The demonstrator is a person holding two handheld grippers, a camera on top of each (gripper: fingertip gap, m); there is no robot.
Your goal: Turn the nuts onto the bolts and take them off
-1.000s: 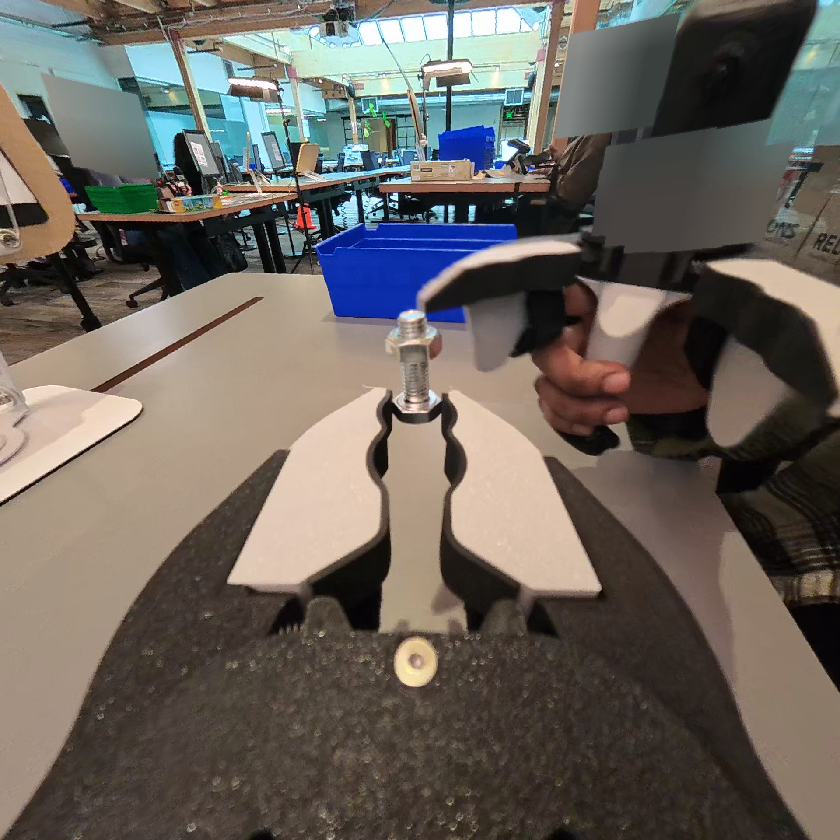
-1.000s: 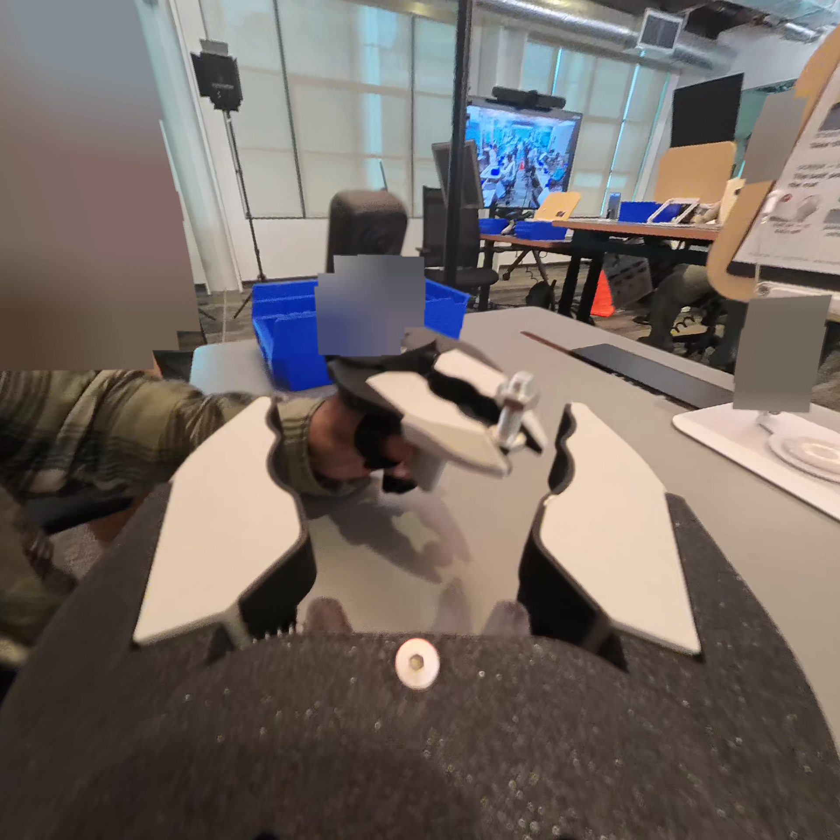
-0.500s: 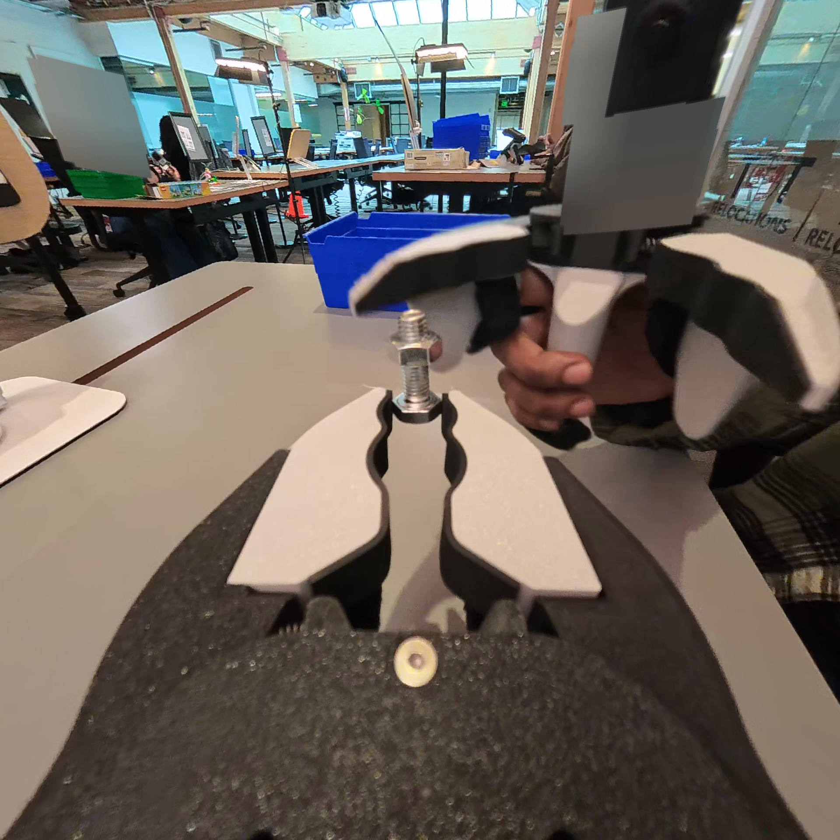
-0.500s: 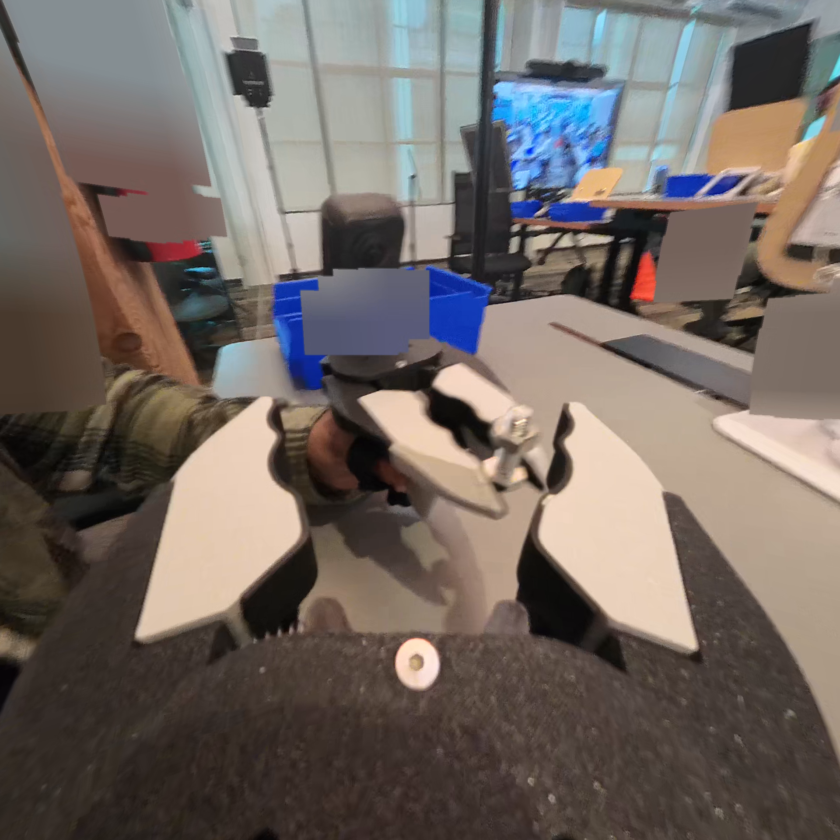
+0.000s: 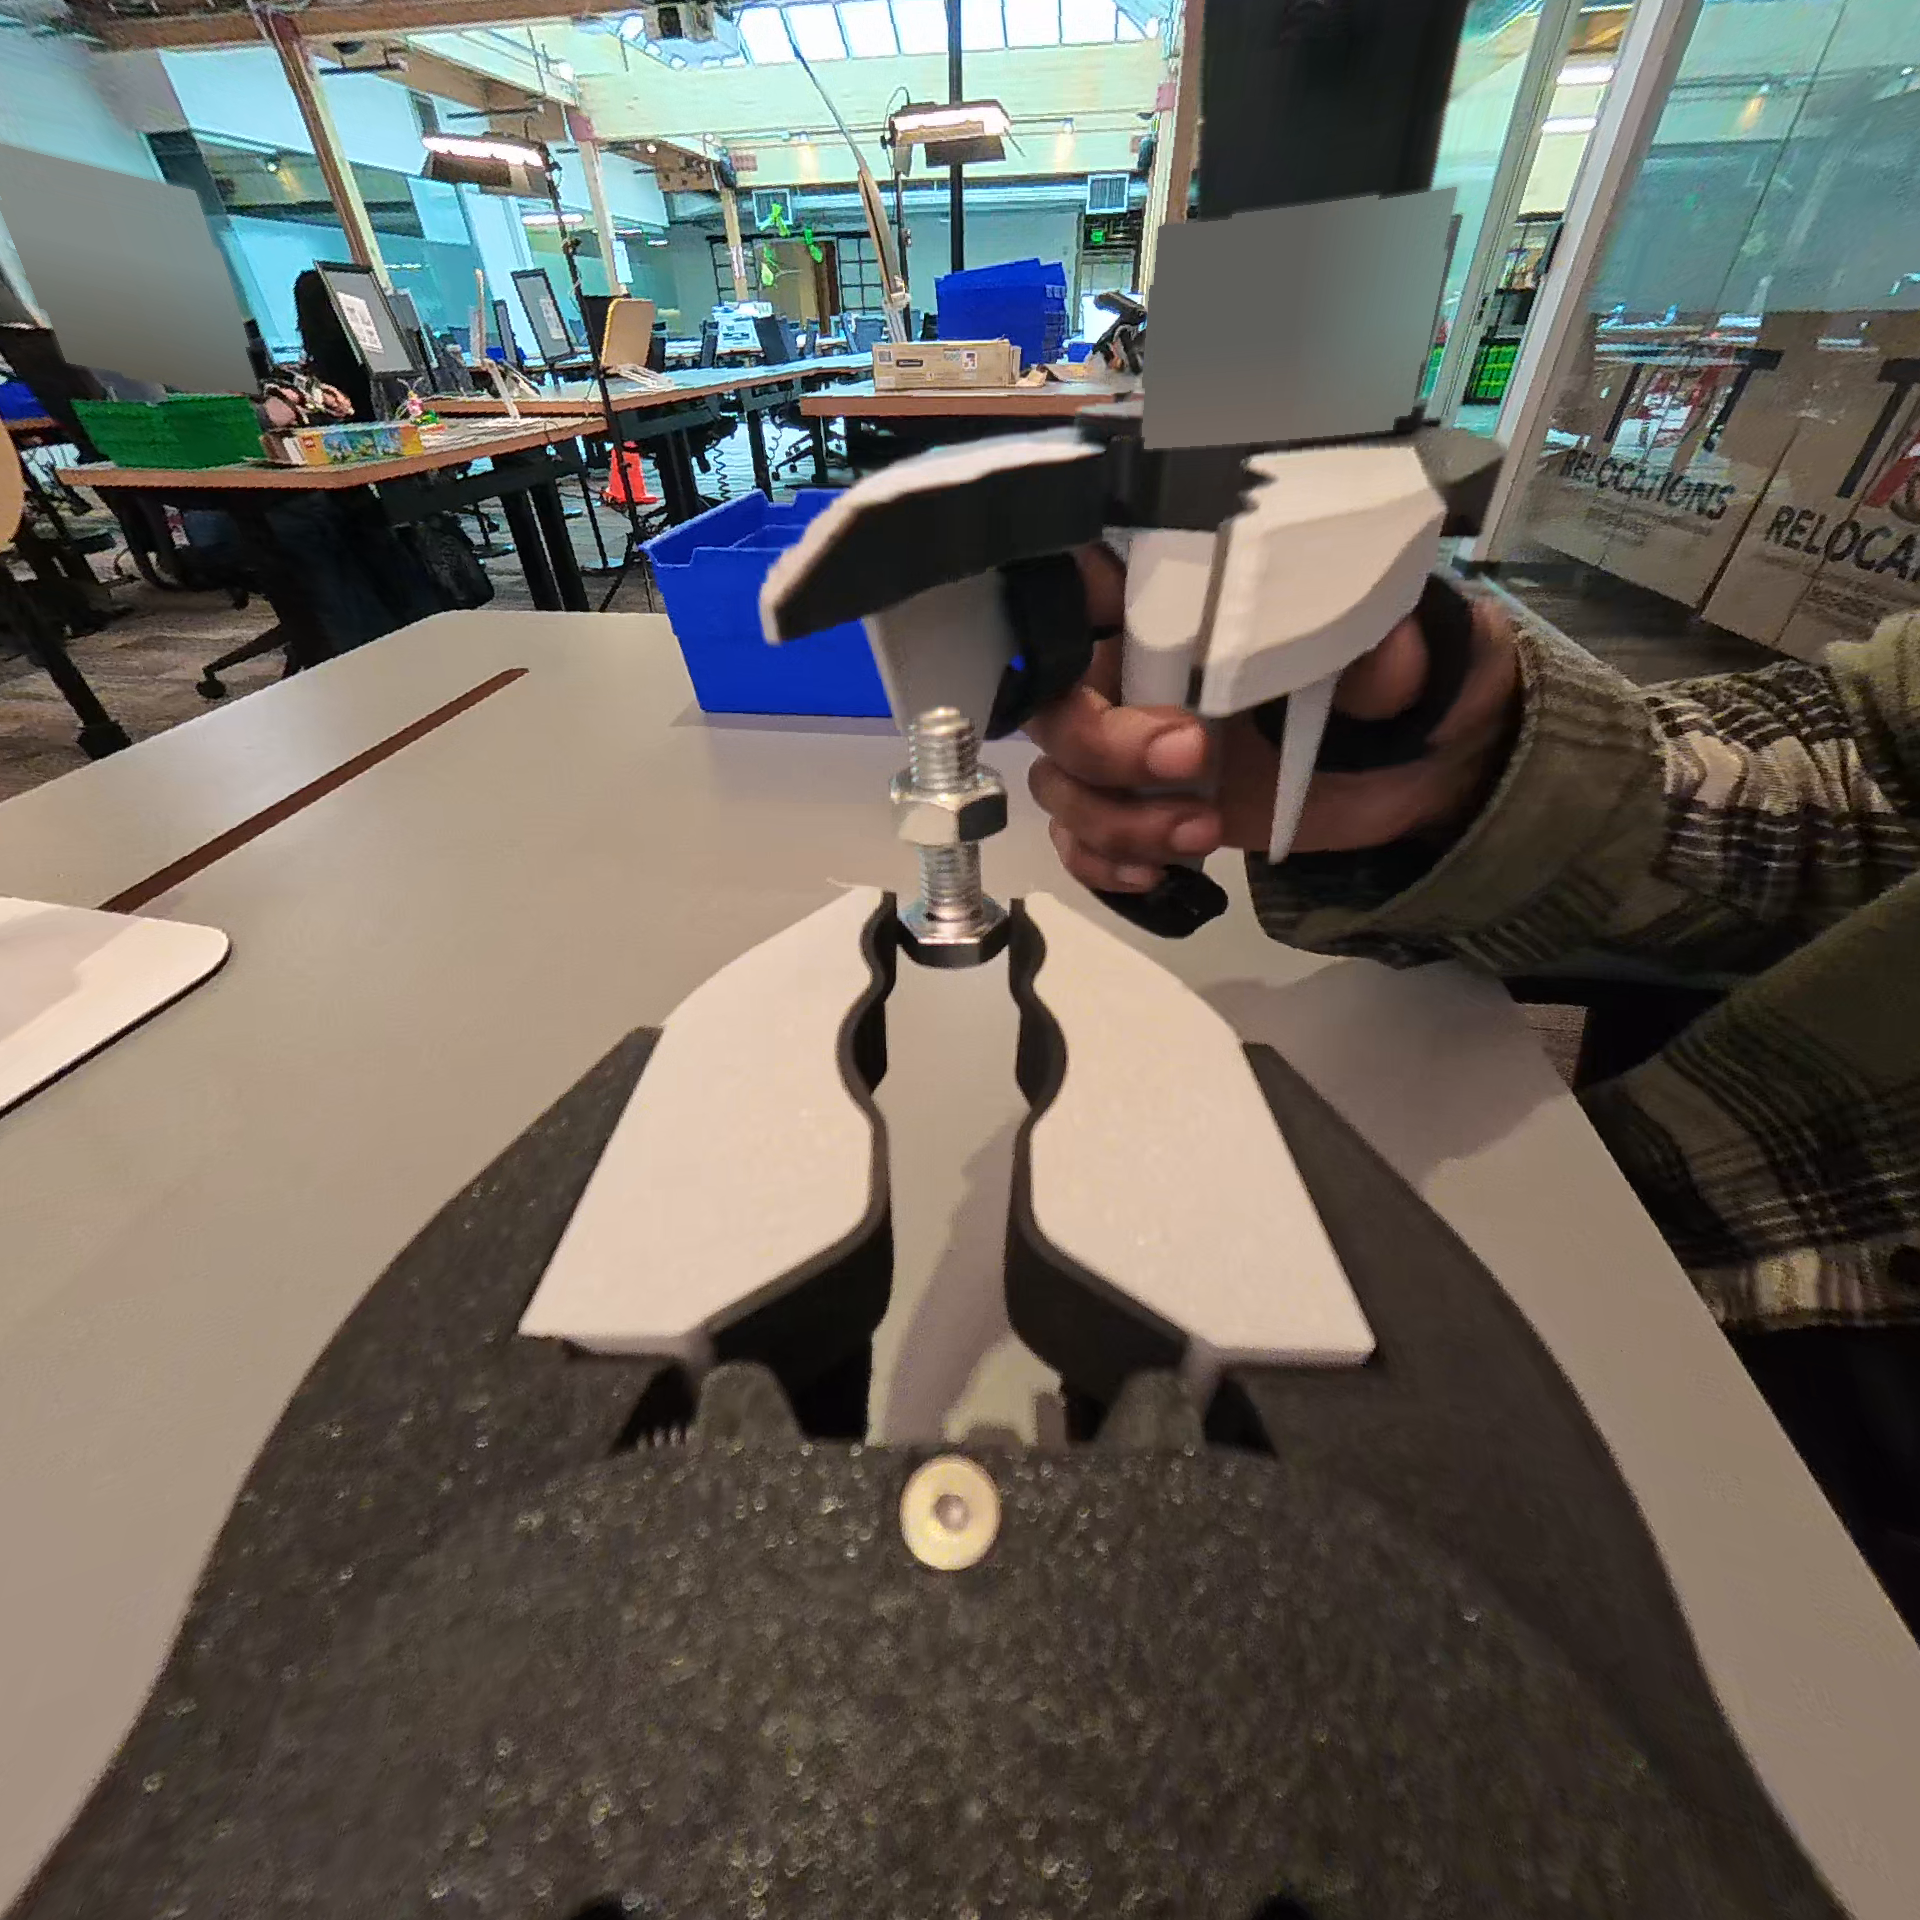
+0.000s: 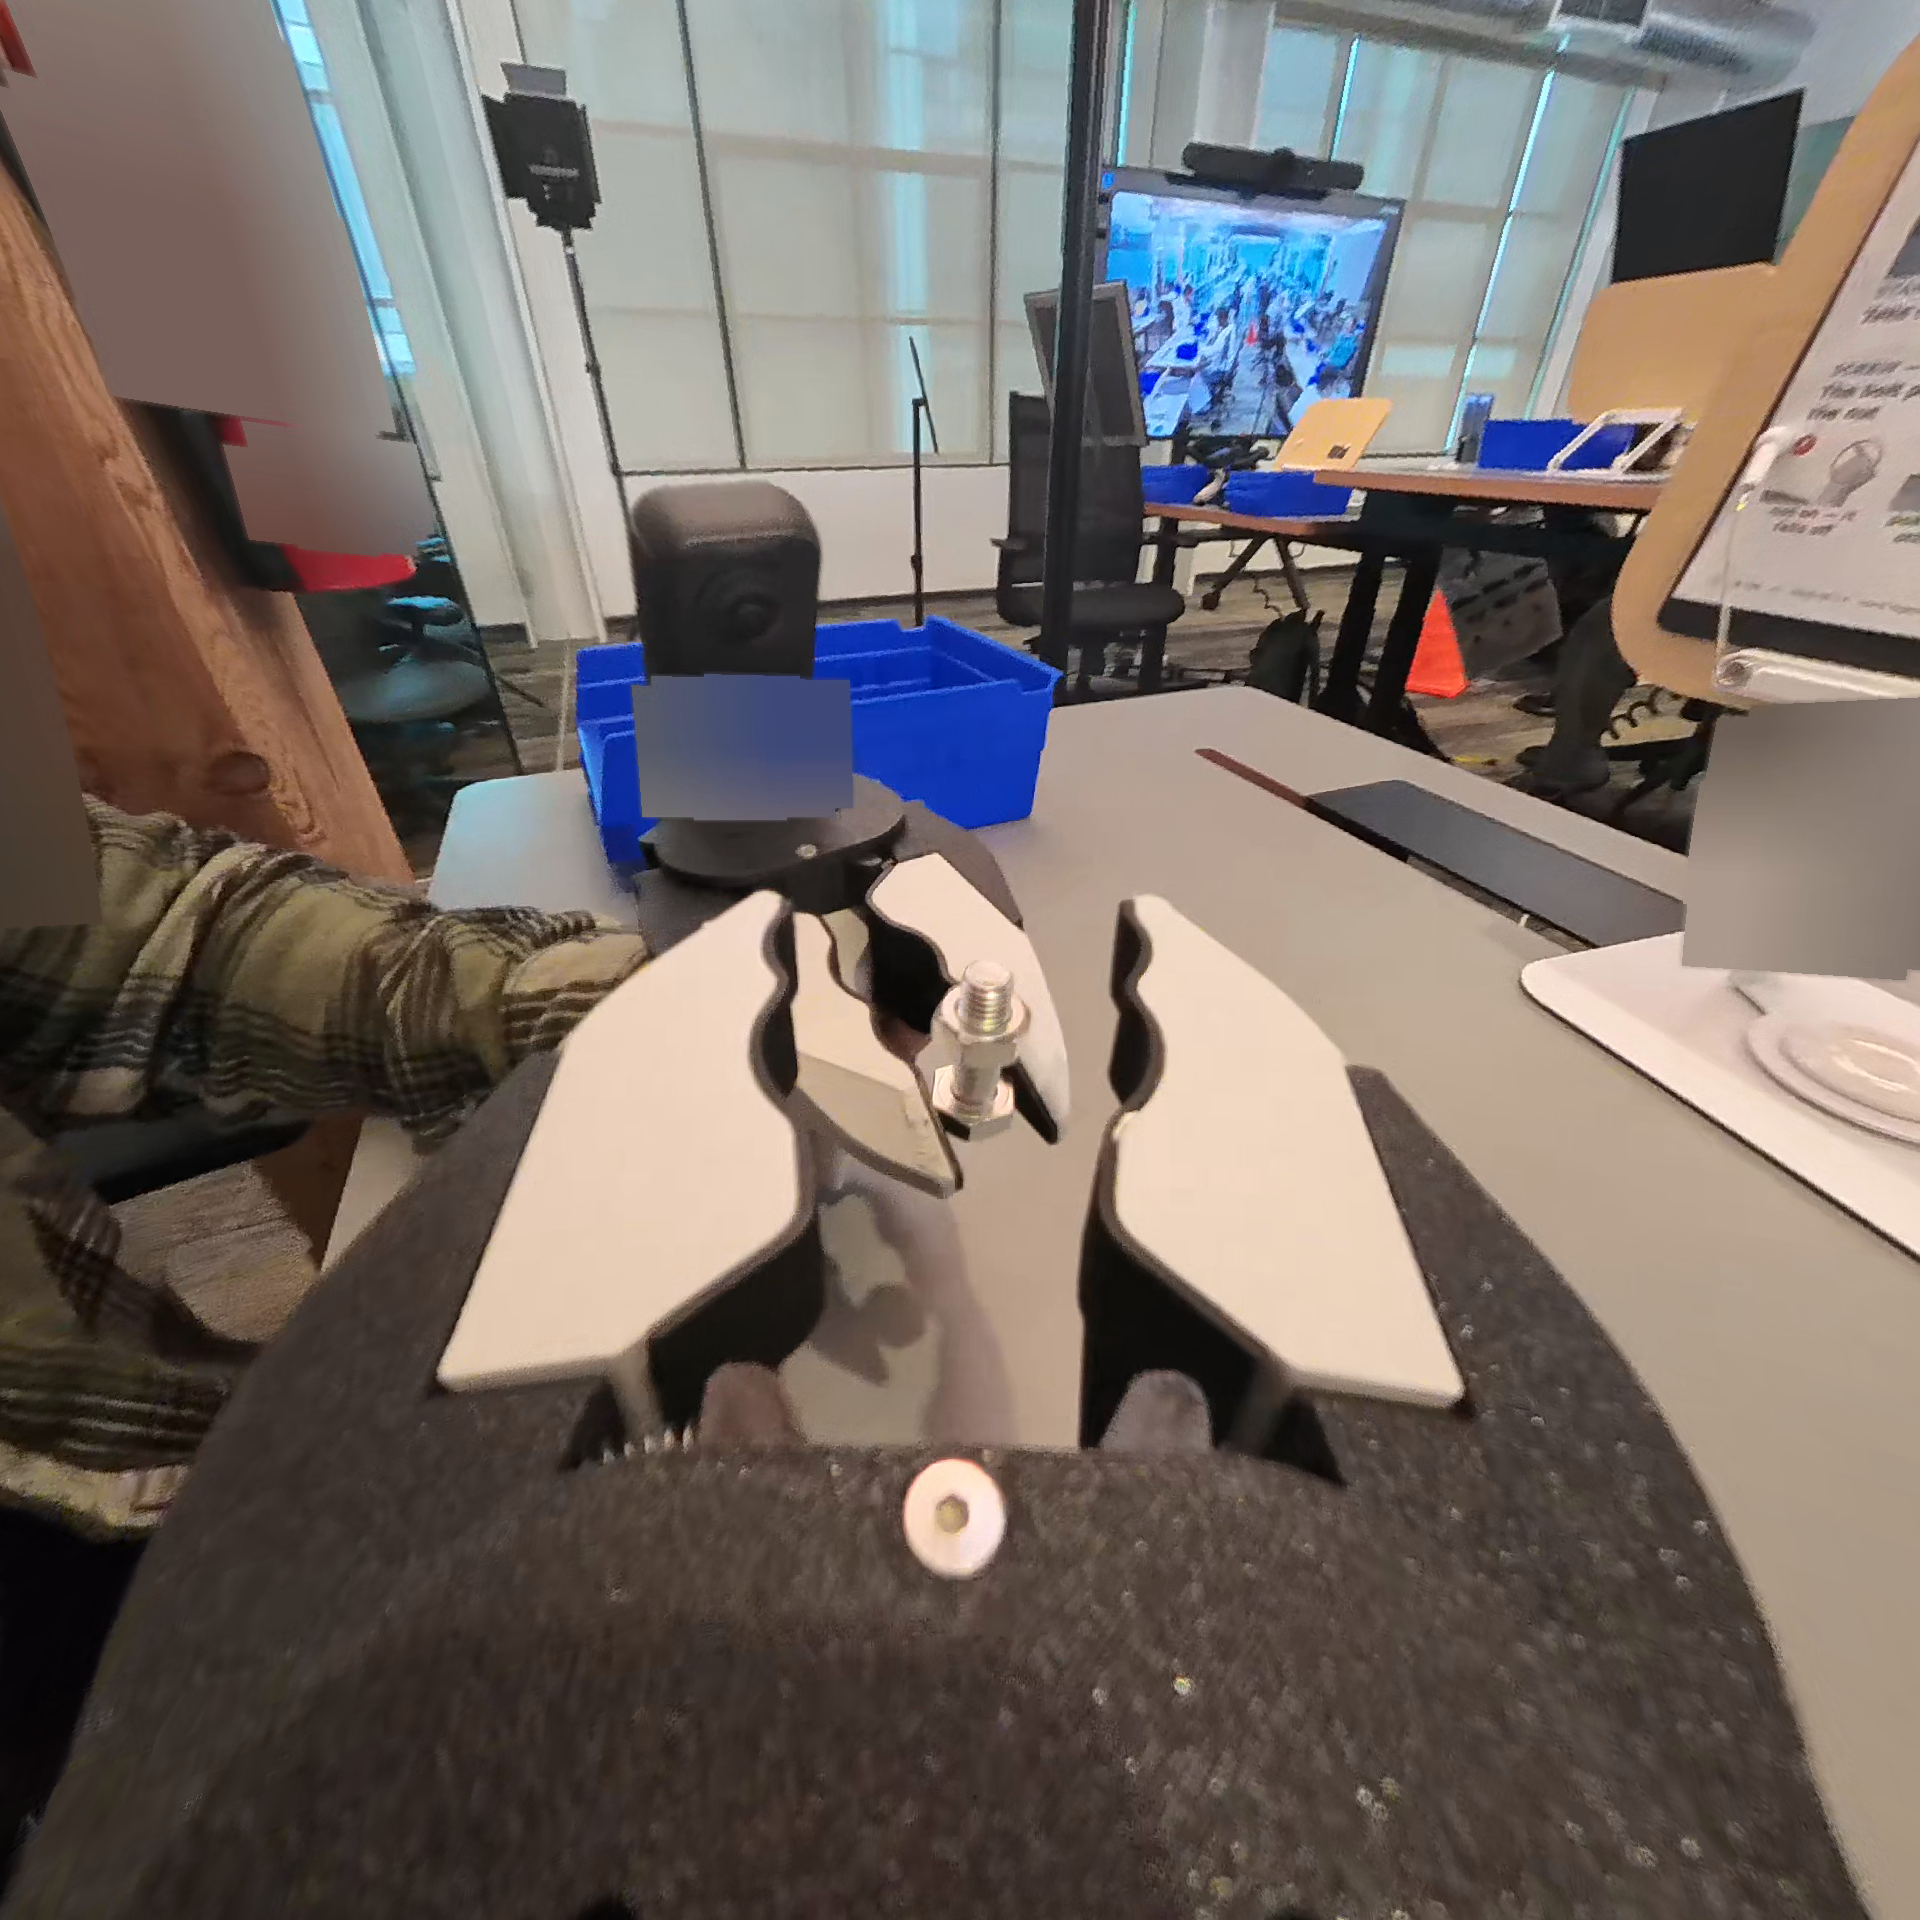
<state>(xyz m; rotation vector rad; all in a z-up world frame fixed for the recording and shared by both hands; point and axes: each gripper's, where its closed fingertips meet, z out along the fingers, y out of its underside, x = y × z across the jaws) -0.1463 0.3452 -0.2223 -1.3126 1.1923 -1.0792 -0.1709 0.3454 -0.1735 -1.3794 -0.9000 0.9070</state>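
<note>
A silver bolt [image 5: 948, 873] stands upright with a hex nut [image 5: 951, 816] threaded partway down its shaft. My left gripper [image 5: 951, 930] is shut on the bolt's head and holds it just above the grey table [image 5: 436, 1018]. My right gripper [image 5: 1018, 644] is open and hovers just above and behind the bolt's top. In the right wrist view the bolt [image 6: 977, 1081] and nut [image 6: 982, 1023] sit between the open fingers of my right gripper [image 6: 951, 920], touching neither. The left gripper [image 6: 971, 1112] shows there holding the bolt head.
A blue bin [image 5: 769, 623] stands at the table's far edge and also shows in the right wrist view [image 6: 935, 717]. A white pad [image 5: 83, 987] lies at the left, seen in the right wrist view [image 6: 1662, 1081] under a stand. A black strip [image 6: 1486, 862] lies on the table. The left gripper's tips are roughly 5 cm from the right gripper's.
My right gripper has moved in toward the bolt, staying open. The bolt now sits between its fingers. My left gripper has kept its hold on the bolt head.
</note>
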